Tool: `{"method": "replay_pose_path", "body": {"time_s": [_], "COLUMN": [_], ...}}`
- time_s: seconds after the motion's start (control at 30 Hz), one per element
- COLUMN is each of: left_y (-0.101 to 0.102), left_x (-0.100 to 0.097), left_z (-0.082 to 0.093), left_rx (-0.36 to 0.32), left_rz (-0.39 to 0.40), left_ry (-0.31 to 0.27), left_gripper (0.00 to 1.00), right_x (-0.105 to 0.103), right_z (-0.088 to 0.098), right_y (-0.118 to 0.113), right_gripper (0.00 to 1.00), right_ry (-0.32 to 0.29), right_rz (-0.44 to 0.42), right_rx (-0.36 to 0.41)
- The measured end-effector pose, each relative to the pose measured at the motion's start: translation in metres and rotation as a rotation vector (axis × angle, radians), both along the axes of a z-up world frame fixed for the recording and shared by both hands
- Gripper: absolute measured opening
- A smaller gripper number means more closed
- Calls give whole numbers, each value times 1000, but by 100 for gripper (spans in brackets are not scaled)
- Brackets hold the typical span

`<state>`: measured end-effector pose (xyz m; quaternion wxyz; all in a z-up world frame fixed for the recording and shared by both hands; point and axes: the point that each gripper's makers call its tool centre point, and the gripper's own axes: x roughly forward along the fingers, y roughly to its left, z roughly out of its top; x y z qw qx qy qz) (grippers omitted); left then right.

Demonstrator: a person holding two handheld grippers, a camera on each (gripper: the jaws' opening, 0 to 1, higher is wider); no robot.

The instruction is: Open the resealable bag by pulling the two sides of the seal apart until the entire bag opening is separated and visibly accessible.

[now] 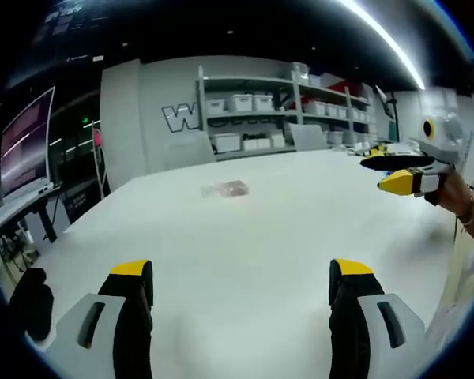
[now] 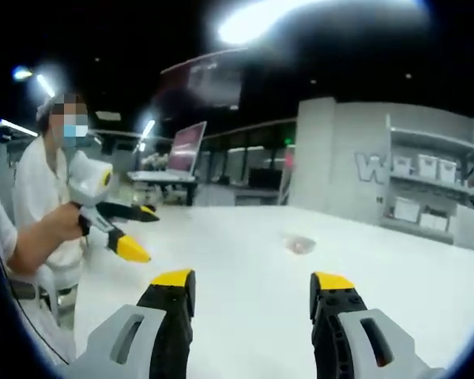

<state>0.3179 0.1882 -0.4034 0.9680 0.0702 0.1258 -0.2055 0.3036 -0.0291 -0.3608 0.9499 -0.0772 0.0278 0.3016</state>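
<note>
A small clear resealable bag (image 1: 225, 189) with something reddish inside lies flat on the white table (image 1: 284, 237), well beyond my left gripper (image 1: 241, 272), whose yellow-tipped jaws stand wide apart with nothing between them. My right gripper (image 1: 401, 172) hovers at the right over the table, held by a hand, open and empty. In the right gripper view the bag (image 2: 302, 244) lies ahead and slightly right of my right gripper (image 2: 253, 280), which is open. The left gripper (image 2: 141, 232) hangs at the left, jaws parted, apart from the bag.
Shelves with white bins (image 1: 245, 103) stand behind the table's far edge. A lit monitor (image 1: 24, 146) sits on a desk to the left. A person in white (image 2: 39, 205) stands at the table's edge (image 2: 87, 300), holding the grippers.
</note>
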Motion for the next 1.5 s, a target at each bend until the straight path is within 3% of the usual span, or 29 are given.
{"method": "replay_pose_path", "body": {"time_s": [0.43,1.0,1.5], "left_y": [0,-1,0], "left_x": [2,7,9], "left_z": [4,1,-5], "left_rx": [-6,-7,-8], "left_rz": [-8,-14,-15], "left_ry": [-5,5,18], "left_gripper": [91,91,91], "right_x": [39,92,123], "right_z": [-1,-5,-18], "right_y": [8,26,35], "right_gripper": [57,54,49], "right_ry": [1,-34,-45], "right_rz": [-13,2,11], "right_rx": [-48,-184,-274]}}
